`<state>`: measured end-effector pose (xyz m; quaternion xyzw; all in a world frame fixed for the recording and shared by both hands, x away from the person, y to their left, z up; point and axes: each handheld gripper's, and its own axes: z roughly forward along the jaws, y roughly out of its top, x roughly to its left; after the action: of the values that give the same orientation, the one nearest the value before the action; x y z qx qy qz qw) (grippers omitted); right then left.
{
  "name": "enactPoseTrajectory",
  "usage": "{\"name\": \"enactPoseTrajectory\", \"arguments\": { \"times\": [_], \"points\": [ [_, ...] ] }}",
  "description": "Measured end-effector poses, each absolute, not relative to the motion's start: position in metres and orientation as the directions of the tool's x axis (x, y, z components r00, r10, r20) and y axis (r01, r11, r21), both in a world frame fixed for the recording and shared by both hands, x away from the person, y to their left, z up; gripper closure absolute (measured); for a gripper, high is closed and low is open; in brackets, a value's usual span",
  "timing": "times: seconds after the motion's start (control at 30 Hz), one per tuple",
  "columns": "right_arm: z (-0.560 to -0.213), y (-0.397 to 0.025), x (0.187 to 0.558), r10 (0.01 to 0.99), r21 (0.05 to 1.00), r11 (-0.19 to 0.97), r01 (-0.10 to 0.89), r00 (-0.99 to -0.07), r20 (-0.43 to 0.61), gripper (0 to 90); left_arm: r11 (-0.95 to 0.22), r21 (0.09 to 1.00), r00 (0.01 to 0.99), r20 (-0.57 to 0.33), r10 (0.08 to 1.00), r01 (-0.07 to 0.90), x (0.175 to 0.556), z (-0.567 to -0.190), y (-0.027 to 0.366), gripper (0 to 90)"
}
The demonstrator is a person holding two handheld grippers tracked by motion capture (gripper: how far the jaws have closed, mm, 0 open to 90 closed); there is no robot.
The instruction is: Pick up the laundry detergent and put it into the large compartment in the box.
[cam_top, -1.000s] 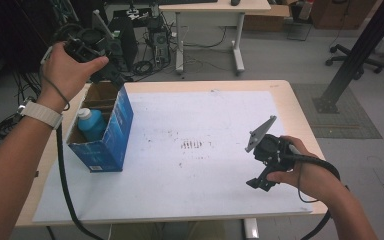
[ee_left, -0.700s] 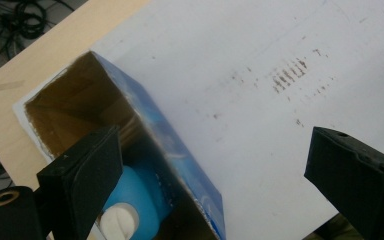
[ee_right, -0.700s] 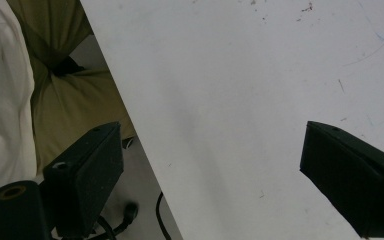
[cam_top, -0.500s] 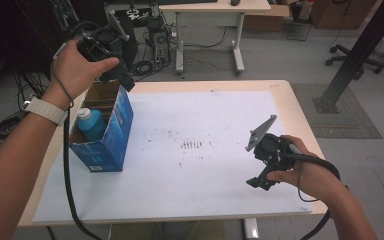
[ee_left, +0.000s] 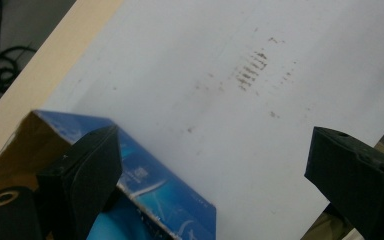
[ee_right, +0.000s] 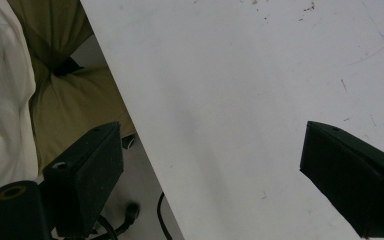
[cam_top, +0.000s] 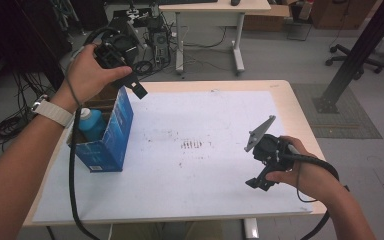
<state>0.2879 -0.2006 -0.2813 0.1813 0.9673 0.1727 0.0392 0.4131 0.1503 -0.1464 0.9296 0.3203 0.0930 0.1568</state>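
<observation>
An open blue cardboard box (cam_top: 111,141) stands at the table's left side, and a blue bottle with a white cap (cam_top: 91,121) is upright inside it. My left gripper (cam_top: 131,84) hovers in the air above the box's far end, tilted down toward the table. In the left gripper view the left gripper (ee_left: 212,147) is open, with the box's top edge (ee_left: 152,187) below the jaws. My right gripper (cam_top: 260,175) rests low near the table's front right, and in the right gripper view the right gripper (ee_right: 210,142) is open over bare white surface.
The white tabletop (cam_top: 210,110) has a patch of dark marks (cam_top: 192,145) in the middle. The table's front edge (ee_right: 130,115) runs under the right gripper, with the person's trousers (ee_right: 75,95) beyond it. Behind the table stand a desk (cam_top: 215,10), cables and a black post (cam_top: 355,55).
My left gripper has swung to the right and forward, from beyond the box's far left corner to above its far end. The right gripper has stayed put.
</observation>
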Motion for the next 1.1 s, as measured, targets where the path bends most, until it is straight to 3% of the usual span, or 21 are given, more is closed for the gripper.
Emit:
{"name": "enactPoseTrajectory", "arguments": {
  "times": [0.37, 1.1],
  "points": [
    [-0.282, -0.198, 0.288, 0.365, 0.356, 0.871, 0.338, -0.931, -0.011, 10.3, -0.813, 0.311, 0.837, 0.088, 0.540, 0.491, 0.407, -0.159, 0.117, 8.6],
    [-0.286, -0.200, 0.289, 0.371, 0.352, 0.869, 0.347, -0.929, -0.002, 10.3, -0.844, 0.335, 0.881, 0.079, 0.467, 0.418, 0.404, -0.189, 0.089, 9.0]
  ]
}}
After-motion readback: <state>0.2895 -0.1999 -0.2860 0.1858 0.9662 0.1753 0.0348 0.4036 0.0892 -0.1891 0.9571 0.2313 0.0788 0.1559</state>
